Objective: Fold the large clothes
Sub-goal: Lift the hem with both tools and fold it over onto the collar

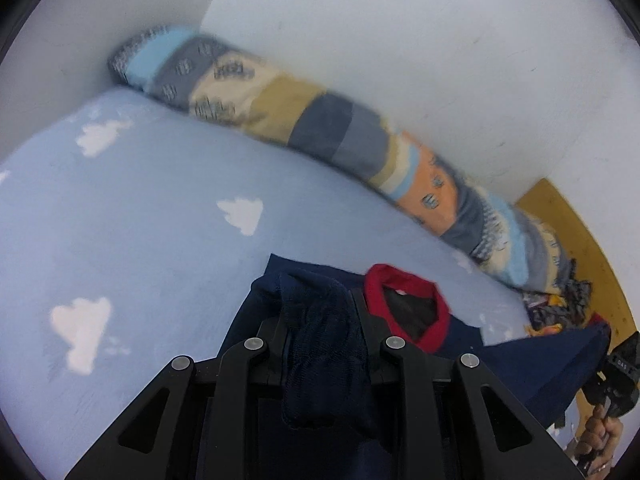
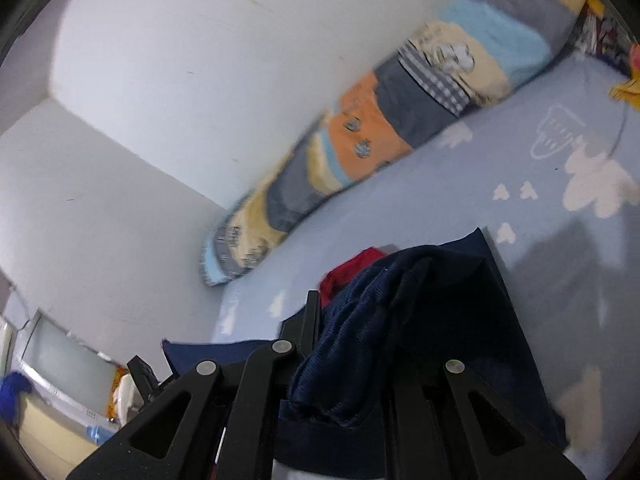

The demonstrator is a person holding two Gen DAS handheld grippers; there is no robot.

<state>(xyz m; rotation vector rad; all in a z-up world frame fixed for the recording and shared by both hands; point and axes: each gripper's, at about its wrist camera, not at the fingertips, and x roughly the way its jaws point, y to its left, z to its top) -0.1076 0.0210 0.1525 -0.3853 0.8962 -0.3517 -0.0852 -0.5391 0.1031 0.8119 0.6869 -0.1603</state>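
A navy blue garment (image 1: 320,344) with a red collar (image 1: 408,280) is held up over a light blue bed sheet (image 1: 160,220) printed with white clouds. My left gripper (image 1: 320,320) is shut on a bunched fold of the navy fabric, which drapes over its fingers. In the right wrist view the same navy garment (image 2: 420,320) hangs bunched between the fingers of my right gripper (image 2: 360,316), which is shut on it; the red collar (image 2: 352,268) peeks out behind. The other gripper (image 1: 616,376) and a hand (image 1: 600,432) show at the left view's right edge.
A long patchwork bolster (image 1: 320,128) in blue, yellow, grey and orange lies along the white wall (image 1: 400,40). A yellow board (image 1: 572,232) and a crumpled pile of clothes (image 1: 560,304) sit at the bed's far end. A window (image 2: 68,356) shows low left in the right view.
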